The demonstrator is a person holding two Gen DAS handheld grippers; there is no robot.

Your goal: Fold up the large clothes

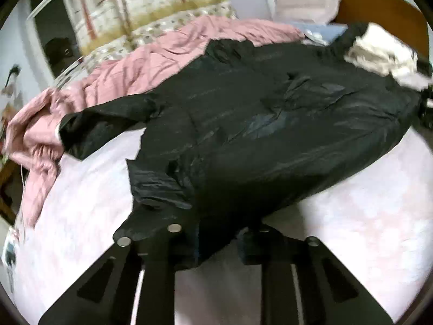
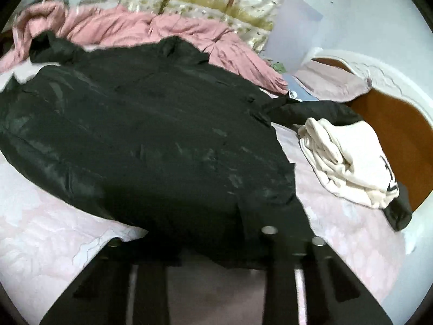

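Coat (image 1: 243, 124) — spread on bed (image 1: 351, 195). Left gripper (image 1: 216, 238) and right gripper (image 2: 216, 243): jaws wide, hem between. Risk — slick shell slips, fold skews.

Bare pale bedsheet (image 1: 81, 203) lies open on both sides of the black jacket (image 1: 257, 124), while a pink quilt (image 1: 151, 59) and white garment (image 2: 349, 159) crowd its far edges.

One black coat (image 1: 257, 124), one white garment (image 2: 349, 159), one pink quilt (image 1: 151, 62), two claws (image 1: 216, 239) (image 2: 216, 243).
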